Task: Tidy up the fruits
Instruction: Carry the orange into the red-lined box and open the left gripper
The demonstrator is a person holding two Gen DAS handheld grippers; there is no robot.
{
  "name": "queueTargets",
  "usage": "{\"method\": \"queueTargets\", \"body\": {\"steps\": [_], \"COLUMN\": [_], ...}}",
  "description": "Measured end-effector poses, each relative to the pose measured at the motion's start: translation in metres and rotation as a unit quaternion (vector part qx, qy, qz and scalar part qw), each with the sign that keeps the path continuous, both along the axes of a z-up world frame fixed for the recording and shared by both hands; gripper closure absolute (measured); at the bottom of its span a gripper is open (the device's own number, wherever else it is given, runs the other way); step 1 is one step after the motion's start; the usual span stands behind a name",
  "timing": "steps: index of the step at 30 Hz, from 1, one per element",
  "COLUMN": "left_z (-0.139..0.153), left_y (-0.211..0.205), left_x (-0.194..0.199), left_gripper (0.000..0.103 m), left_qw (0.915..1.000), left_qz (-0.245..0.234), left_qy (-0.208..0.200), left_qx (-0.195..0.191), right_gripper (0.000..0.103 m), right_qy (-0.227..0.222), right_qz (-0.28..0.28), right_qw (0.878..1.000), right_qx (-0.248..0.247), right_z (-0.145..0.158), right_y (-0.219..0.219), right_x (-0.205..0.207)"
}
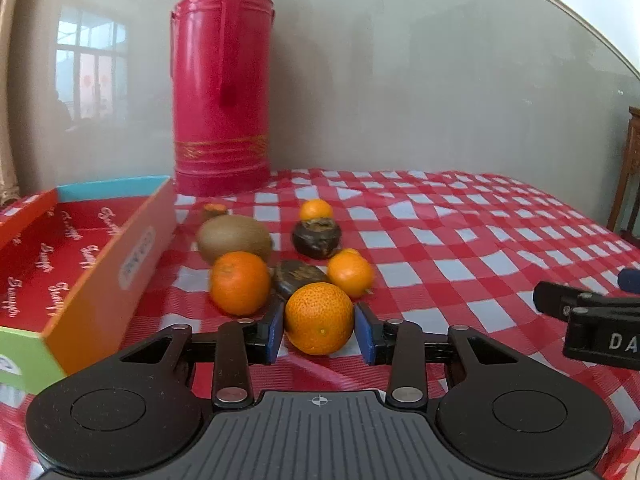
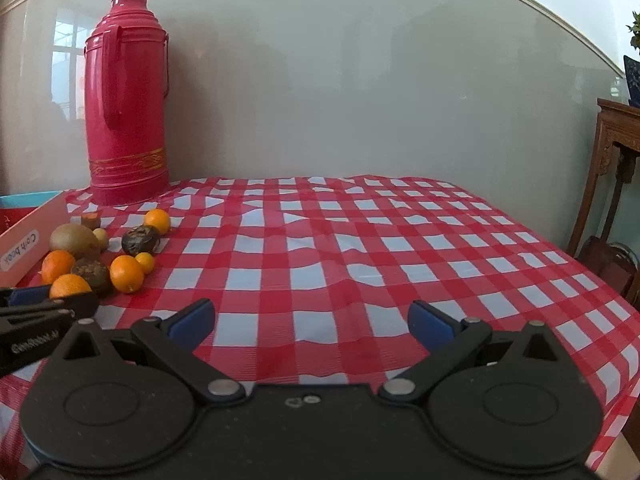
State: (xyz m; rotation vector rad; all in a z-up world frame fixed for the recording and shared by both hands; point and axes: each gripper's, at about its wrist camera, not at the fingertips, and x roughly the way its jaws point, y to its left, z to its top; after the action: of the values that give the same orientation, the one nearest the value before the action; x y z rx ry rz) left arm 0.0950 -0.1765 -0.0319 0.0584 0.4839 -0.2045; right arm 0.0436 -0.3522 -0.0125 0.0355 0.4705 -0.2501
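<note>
The nearest orange (image 1: pixel 319 319) sits on the bench's checked cloth (image 1: pixel 460 248), between the blue pads of the left hand-held gripper (image 1: pixel 319 330), which pinch its sides. The pick seems under way; next comes a lift and a carry left into the open box (image 1: pixel 100 256). The right hand-held gripper (image 2: pixel 312 324) hovers spread and empty. Counted: five oranges of varying size, one kiwi (image 1: pixel 235 239), three dark fruits, one small pale fruit, one red thermos (image 1: pixel 221 80).

Glossy pale wall (image 2: pixel 360 100) behind the table, window reflection (image 1: pixel 90 64) on its upper left, carved wooden side table (image 2: pixel 616 152) at far right.
</note>
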Motion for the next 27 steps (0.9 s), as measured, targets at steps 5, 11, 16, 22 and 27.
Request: {"method": "queueTargets", "body": {"steps": [5, 11, 16, 22, 27], "left_z": [0.016, 0.041, 0.051, 0.051, 0.055], "left_y": [0.019, 0.056, 0.096, 0.129, 0.135], "left_x": [-0.013, -0.029, -0.031, -0.026, -0.037], "left_gripper": [0.065, 0.065, 0.065, 0.064, 0.008], "left_qw": [0.9996, 0.9974, 0.995, 0.9931, 0.9884], "left_qz": [0.011, 0.041, 0.079, 0.107, 0.125], "left_qy": [-0.026, -0.058, -0.061, -0.048, -0.086], "left_qx": [0.003, 0.01, 0.007, 0.006, 0.007], "right_gripper": [0.006, 0.006, 0.006, 0.006, 0.006], "right_qy": [-0.005, -0.01, -0.011, -0.013, -0.015], "right_qz": [0.011, 0.043, 0.067, 0.089, 0.104], "right_qw": [1.0, 0.999, 0.998, 0.996, 0.994], "right_qx": [0.006, -0.003, -0.009, -0.013, -0.018], "right_z": [0.005, 0.011, 0.014, 0.018, 0.02], "right_y": [0.012, 0.041, 0.066, 0.089, 0.102], "right_x": [0.001, 0.003, 0.005, 0.008, 0.009]}}
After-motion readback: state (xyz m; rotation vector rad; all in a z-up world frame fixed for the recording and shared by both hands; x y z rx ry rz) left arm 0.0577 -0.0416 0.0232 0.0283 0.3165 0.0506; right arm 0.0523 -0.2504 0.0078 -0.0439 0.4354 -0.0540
